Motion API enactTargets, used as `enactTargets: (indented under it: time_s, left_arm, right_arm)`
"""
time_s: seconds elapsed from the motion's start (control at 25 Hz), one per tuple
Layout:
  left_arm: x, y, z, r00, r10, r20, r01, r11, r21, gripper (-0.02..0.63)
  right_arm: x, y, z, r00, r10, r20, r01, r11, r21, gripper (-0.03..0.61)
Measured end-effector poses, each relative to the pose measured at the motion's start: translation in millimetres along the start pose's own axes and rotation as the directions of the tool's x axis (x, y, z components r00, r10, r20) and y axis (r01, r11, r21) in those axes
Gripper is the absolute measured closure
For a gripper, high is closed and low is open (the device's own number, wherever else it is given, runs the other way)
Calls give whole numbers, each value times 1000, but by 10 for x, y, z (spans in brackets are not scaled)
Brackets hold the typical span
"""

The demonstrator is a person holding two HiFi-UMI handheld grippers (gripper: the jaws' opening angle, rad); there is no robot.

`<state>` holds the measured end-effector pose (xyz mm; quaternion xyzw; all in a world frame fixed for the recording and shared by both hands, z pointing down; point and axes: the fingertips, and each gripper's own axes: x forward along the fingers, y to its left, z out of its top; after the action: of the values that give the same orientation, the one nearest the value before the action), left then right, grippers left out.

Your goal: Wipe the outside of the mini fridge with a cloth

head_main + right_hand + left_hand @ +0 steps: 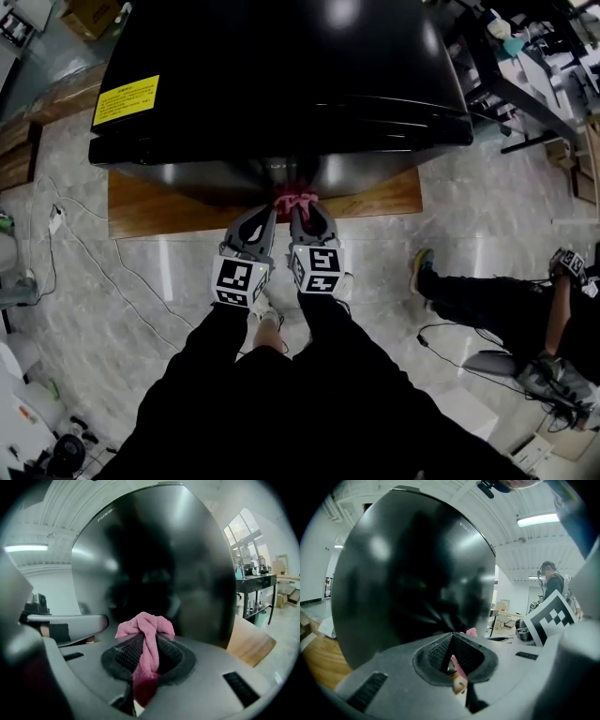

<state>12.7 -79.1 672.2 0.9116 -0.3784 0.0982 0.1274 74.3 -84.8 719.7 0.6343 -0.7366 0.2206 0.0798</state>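
Standing close over the black mini fridge [281,84], set on a low wooden tabletop [141,214] on the marble floor [469,216]; facing its glossy near face.

Holding a pink cloth [145,626] in the right tool [300,214], pinched narrow on the twisted middle with the bunched head proud of the tips; presumably done to put fabric, not plastic, against the finish. Pressing, or very nearly pressing, that head to the near face low down, about mid-width, just above the tabletop edge; cannot settle actual contact from these views.

Carrying the left tool [271,216] just beside the right, tips closed together; glimpsing pink through the slit between its pads, yet unable to say whether pinched there or merely seen beyond; probably placed alongside to steady the wad.

Judging the wipe to be on the near face only, leaving the sides and the top, with its yellow label [126,98] at the left edge, for later; calling next for even pressure and sideways strokes; risking a slipped cloth and hard tips on the gloss.

Noting a seated person [506,300] well apart at the right.
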Motion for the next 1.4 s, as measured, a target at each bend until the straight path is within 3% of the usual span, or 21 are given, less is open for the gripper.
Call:
enactTargets:
  time_s: [0.28, 0.68, 1.0, 1.2, 1.4]
  left_arm:
    - [586, -633, 20, 998, -56, -18, 56, 998, -2, 607]
    - [981, -1140, 89, 996, -79, -27, 80, 997, 6, 609]
    - [756, -1374, 284, 999, -47, 0, 47, 998, -40, 609]
    - [320, -1577, 711, 998, -39, 45, 40, 999, -25, 607]
    - [-309, -1547, 1278, 991, 0, 135, 7, 999, -51, 607]
  right_arm:
    - [-179, -898, 64, 998, -57, -14, 57, 998, 1, 502]
    - [-328, -1460, 54, 997, -61, -44, 61, 998, -9, 502]
    - [-563, -1886, 213, 998, -59, -37, 59, 998, 4, 505]
    - [-1039, -1728, 841, 994, 89, 69, -84, 994, -74, 506]
    - [-1560, -928, 1497, 943, 302, 137, -273, 942, -196, 506]
